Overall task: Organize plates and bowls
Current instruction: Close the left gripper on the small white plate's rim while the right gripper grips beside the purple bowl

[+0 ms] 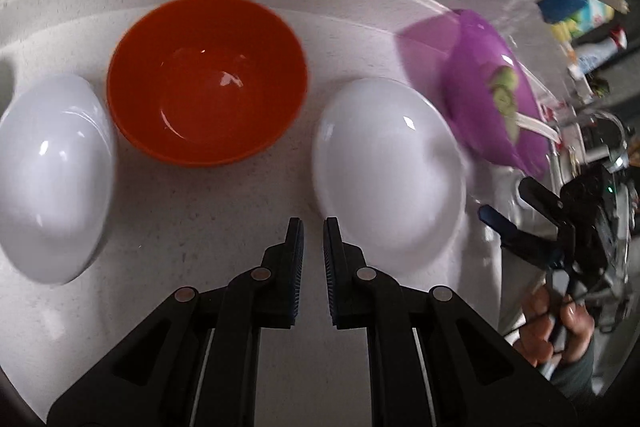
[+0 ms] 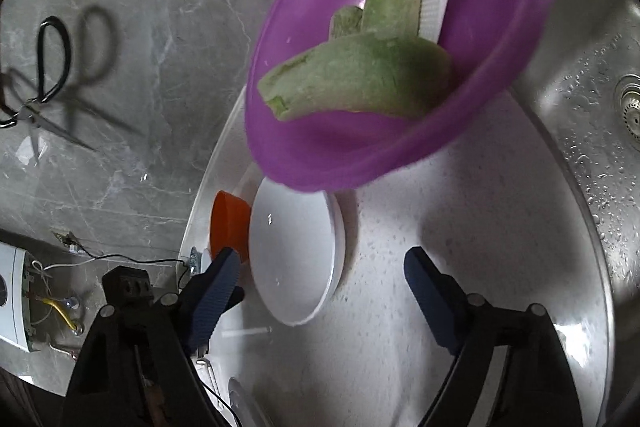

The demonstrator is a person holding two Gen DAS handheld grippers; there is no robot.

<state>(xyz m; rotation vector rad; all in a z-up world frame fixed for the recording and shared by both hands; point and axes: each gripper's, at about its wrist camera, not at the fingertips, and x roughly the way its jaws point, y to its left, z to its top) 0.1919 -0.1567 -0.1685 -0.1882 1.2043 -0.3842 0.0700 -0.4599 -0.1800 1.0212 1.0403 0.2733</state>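
On a white speckled counter (image 1: 200, 227) stand an orange bowl (image 1: 206, 79), a white bowl (image 1: 52, 179) at the left and a white bowl (image 1: 388, 167) at the right. A purple bowl (image 1: 492, 83) with green vegetable peels and a white utensil sits at the far right. My left gripper (image 1: 313, 227) hovers empty before the right white bowl, its jaws nearly closed with a narrow gap. My right gripper (image 2: 320, 267) is open and empty; it also shows in the left wrist view (image 1: 508, 203). In the right wrist view the purple bowl (image 2: 400, 47) fills the top, above the white bowl (image 2: 296, 255) and the orange bowl (image 2: 230, 223).
A steel sink (image 2: 592, 107) with a drain lies to the right of the counter. Scissors (image 2: 36, 115) lie on the grey marble floor. Packets and bottles (image 1: 580, 15) stand at the far right. A white device with wires (image 2: 24, 307) is at the left.
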